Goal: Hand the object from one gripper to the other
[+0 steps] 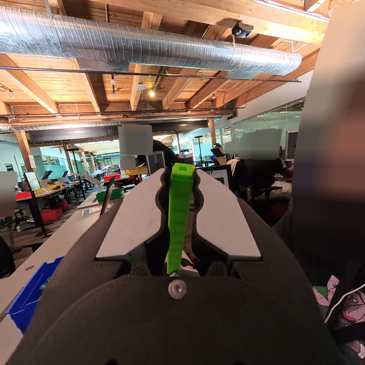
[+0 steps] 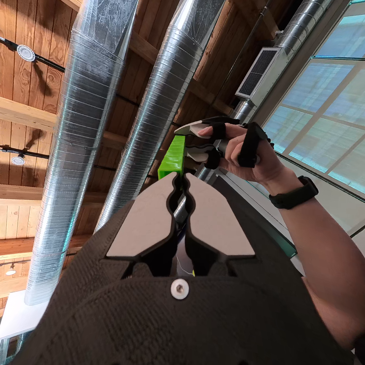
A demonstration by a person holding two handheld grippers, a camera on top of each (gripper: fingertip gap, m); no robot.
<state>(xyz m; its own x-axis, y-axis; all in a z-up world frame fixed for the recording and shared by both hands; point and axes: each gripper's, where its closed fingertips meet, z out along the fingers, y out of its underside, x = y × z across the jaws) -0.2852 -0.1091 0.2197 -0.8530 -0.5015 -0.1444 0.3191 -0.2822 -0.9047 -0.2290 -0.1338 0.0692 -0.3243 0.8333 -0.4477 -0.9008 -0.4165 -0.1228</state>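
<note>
bar [image 1: 178, 213] between left hand-held gripper [image 1: 180, 173] fingers, right hand-held gripper [image 2: 182, 177] at its end

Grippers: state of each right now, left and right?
Left gripper: shut on the bright green ridged plastic bar.
Right gripper: shut on the same bar's other end.

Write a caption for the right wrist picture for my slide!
Two tongs share one green stick: the right tongs pinch its near end, the left tongs hold its far end.
</note>
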